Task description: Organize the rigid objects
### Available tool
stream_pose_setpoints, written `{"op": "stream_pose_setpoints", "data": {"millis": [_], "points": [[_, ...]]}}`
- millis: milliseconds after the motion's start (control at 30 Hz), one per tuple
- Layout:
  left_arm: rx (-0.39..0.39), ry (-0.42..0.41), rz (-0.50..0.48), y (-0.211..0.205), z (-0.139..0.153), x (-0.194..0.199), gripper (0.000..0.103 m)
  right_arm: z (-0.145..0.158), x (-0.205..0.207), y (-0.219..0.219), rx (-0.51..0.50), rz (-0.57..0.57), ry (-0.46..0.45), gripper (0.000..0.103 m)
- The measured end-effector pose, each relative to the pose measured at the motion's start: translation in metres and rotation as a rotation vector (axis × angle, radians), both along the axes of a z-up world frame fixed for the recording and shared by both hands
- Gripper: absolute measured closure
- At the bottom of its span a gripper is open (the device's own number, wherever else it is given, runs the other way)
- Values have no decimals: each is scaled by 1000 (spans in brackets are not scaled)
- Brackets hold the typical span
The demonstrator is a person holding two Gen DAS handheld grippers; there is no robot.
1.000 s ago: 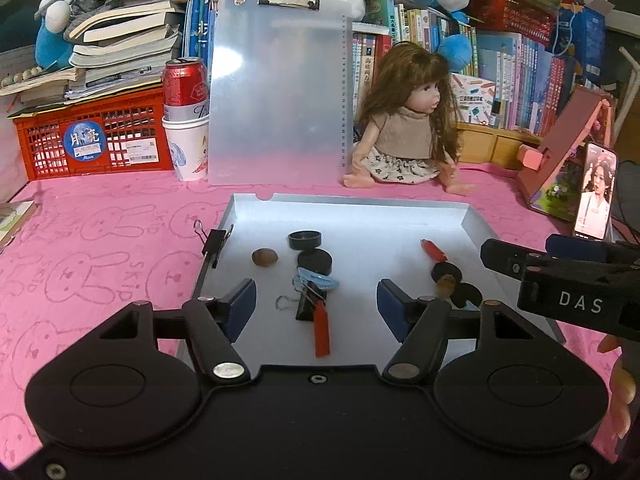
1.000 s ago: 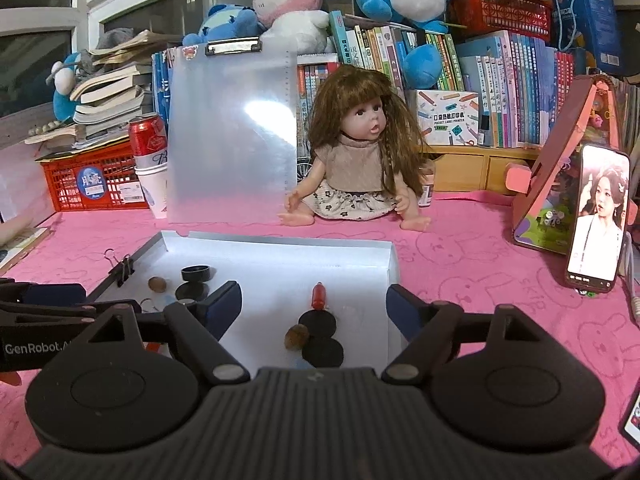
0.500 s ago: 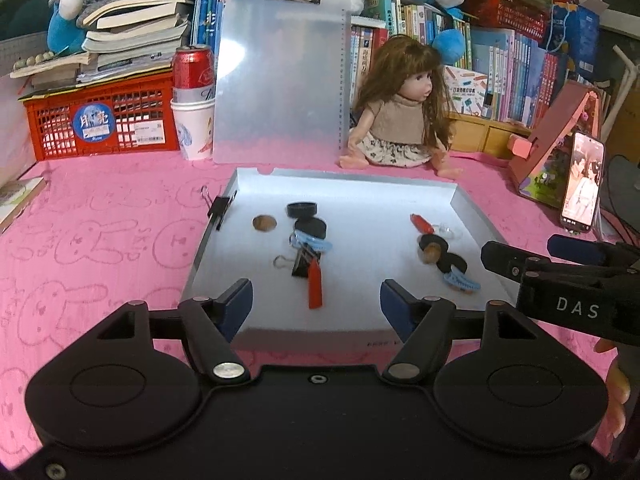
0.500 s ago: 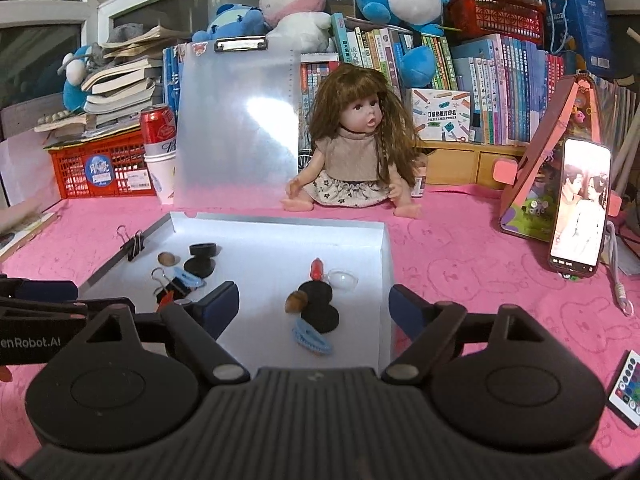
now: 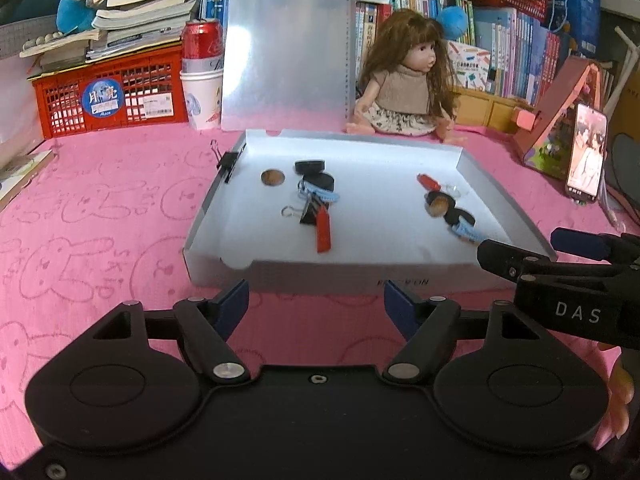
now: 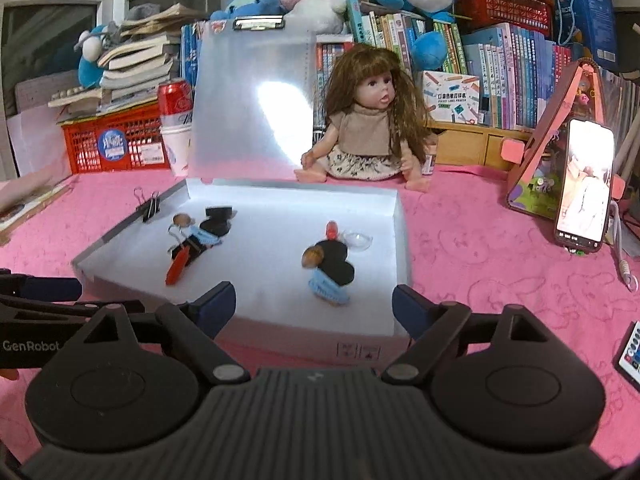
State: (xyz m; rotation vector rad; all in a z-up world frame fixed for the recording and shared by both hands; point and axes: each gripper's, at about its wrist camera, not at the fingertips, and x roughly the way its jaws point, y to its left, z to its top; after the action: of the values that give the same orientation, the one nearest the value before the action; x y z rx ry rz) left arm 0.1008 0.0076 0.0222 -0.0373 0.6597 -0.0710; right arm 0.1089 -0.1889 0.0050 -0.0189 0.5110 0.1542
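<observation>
We hold the left tool point(image 5: 316, 303) over the pink bunny-print tabletop point(image 5: 100, 220), just short of the near wall of the shallow white cardboard tray point(image 5: 400, 276); its blue-padded jaws stand apart with nothing between them and have just been opening. The right tool point(image 6: 314, 304) hovers at the tray's near right corner, jaws wide apart and empty, also just opened further.

Inside the tray lie two clusters. Toward the left wall: a brown round nut point(image 5: 273, 177), two black round caps point(image 5: 316, 174), a light blue clip point(image 5: 320, 194), a black binder clip with wire handles point(image 5: 304, 212) and a red flat stick point(image 5: 323, 228). Toward the right wall: a small red piece point(image 5: 428, 181), a clear dome point(image 6: 357, 240), a second brown nut point(image 5: 437, 207), black discs point(image 5: 460, 216) and another blue clip point(image 5: 466, 234). A further black binder clip point(image 5: 229, 162) grips the tray's left wall.
</observation>
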Motion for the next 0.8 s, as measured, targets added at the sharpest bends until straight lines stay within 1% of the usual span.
{"op": "stream_pose_setpoints", "data": {"millis": [100, 200, 367, 567, 800], "points": [[24, -1, 6, -1, -6, 0, 29, -6, 0, 1, 1, -2, 14, 10], [44, -2, 14, -1, -11, 0, 27, -10, -2, 4, -13, -6, 0, 3], [36, 17, 31, 2, -20, 1, 27, -12, -7, 7, -22, -5, -11, 3], [37, 17, 36, 5, -24, -2, 25, -16, -15, 4, 5, -21, -6, 3], [58, 0, 36, 2, -28, -5, 23, -28, -14, 1, 12, -45, 35, 2]]}}
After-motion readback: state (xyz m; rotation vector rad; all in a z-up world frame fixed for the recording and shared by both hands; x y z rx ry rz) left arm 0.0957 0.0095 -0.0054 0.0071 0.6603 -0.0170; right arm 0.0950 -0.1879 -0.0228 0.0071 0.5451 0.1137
